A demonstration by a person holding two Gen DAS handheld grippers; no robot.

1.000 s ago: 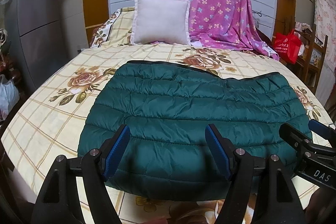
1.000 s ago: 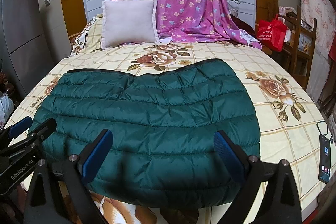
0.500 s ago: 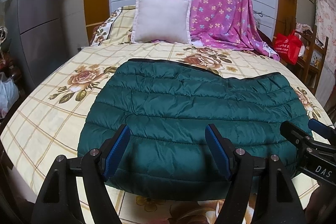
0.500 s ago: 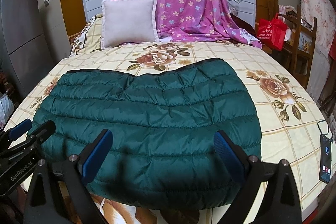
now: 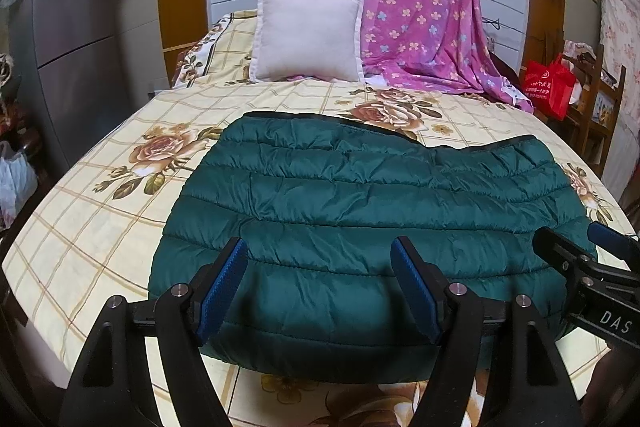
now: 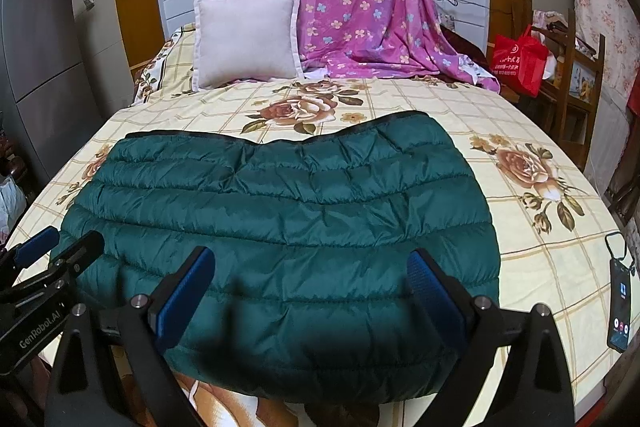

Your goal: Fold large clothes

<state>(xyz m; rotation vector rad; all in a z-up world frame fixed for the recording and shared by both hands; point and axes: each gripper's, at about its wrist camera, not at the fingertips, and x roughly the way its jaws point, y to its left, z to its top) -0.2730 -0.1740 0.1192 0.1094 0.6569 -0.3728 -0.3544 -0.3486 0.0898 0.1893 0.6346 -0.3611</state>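
On the floral bedsheet [image 5: 100,227], folded green puffer jacket [image 5: 360,211] lying flat just ahead of left gripper [image 5: 320,287] and right gripper [image 6: 312,291], both spread wide, holding nothing

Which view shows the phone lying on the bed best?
The right wrist view. The phone lies on the bedsheet at the frame's right edge, right of the green jacket, its lit screen facing up. The left wrist view shows nothing of it; the right gripper fills that side there.
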